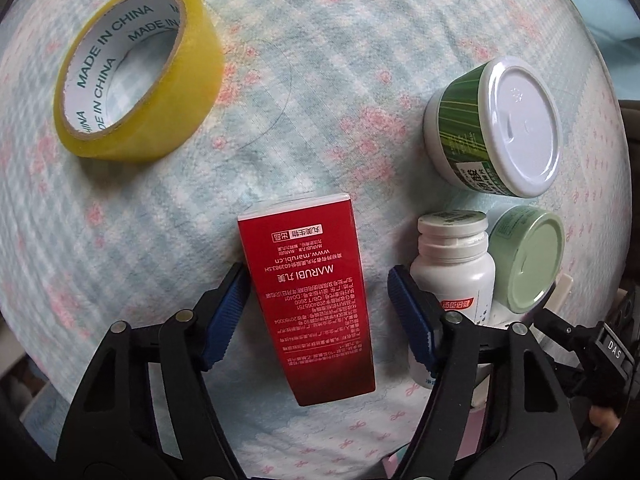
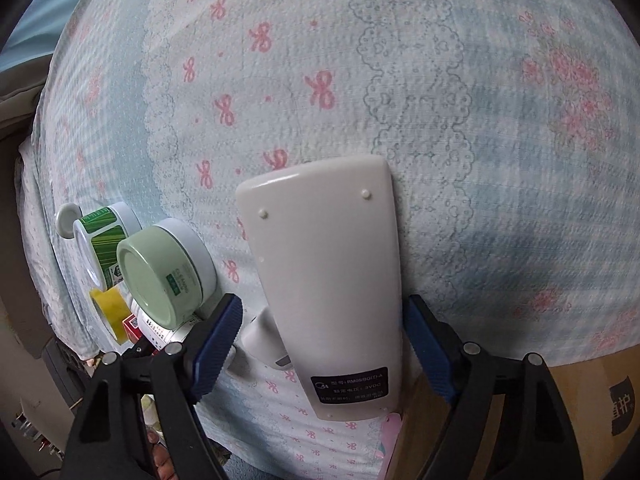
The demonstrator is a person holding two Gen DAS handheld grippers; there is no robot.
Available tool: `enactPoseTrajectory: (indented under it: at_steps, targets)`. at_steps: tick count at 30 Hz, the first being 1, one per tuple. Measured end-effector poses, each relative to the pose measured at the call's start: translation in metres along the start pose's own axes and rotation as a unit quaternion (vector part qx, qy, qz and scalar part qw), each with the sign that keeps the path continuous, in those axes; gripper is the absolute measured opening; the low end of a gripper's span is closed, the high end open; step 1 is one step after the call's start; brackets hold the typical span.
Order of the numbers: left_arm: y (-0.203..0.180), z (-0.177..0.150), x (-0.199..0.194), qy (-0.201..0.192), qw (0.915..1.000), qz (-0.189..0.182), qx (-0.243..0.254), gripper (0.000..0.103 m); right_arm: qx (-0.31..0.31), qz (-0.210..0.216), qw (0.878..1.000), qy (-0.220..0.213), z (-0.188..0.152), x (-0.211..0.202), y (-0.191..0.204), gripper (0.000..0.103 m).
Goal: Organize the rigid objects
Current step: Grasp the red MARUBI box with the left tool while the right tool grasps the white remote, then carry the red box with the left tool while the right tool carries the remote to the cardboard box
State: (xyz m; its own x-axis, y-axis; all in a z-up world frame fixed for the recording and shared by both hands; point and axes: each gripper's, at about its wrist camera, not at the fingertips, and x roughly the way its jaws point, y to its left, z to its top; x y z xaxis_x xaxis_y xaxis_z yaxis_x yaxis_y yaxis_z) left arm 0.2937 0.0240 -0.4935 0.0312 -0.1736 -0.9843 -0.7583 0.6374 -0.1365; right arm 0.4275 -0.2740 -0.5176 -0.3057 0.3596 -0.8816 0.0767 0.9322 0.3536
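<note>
red box and remote straddled on the bed, neither clamped.
left gripper (image 1: 316,312) is parted around the light, stiff, crushable red box (image 1: 306,300), best pinched mid-sides; right gripper (image 2: 324,344) is parted around the smooth, slippery remote (image 2: 326,280), best taken at its lower-frame narrow end.

Left gripper (image 1: 318,312) and right gripper (image 2: 322,348), jaws partly apart, angled downward.
</note>
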Motion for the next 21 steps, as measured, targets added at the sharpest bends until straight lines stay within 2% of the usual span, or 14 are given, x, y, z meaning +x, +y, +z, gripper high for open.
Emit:
enactPoseTrajectory:
  at_steps: [2,5,9,13,16,21]
  targets:
    - [-0.002,-0.001,0.005,0.002,1.0000,0.007,-0.001,0.052,-0.004,-0.006,1.000,-0.001,0.000,-0.002,0.001,0.079]
    - [-0.007,0.002,0.010,-0.003,0.9999,0.014,-0.003,0.043,-0.015,-0.041,0.999,-0.009,-0.005,0.001,0.008,0.068]
    - [-0.004,0.002,0.013,-0.003,1.0000,-0.001,0.003,0.042,-0.023,-0.061,0.998,-0.022,-0.012,0.000,0.017,0.056]
    - [0.003,0.000,0.008,-0.006,0.9998,-0.005,0.017,0.042,-0.022,-0.064,0.997,-0.030,-0.016,0.001,0.020,0.056]
    - [0.004,-0.001,-0.009,-0.012,0.9994,-0.007,0.031,0.041,-0.021,-0.062,0.997,-0.035,-0.025,0.004,0.024,0.055]
    - [0.000,-0.001,-0.023,-0.021,0.9980,-0.012,0.058,0.039,-0.009,-0.041,0.998,-0.047,-0.024,-0.006,0.017,0.055]
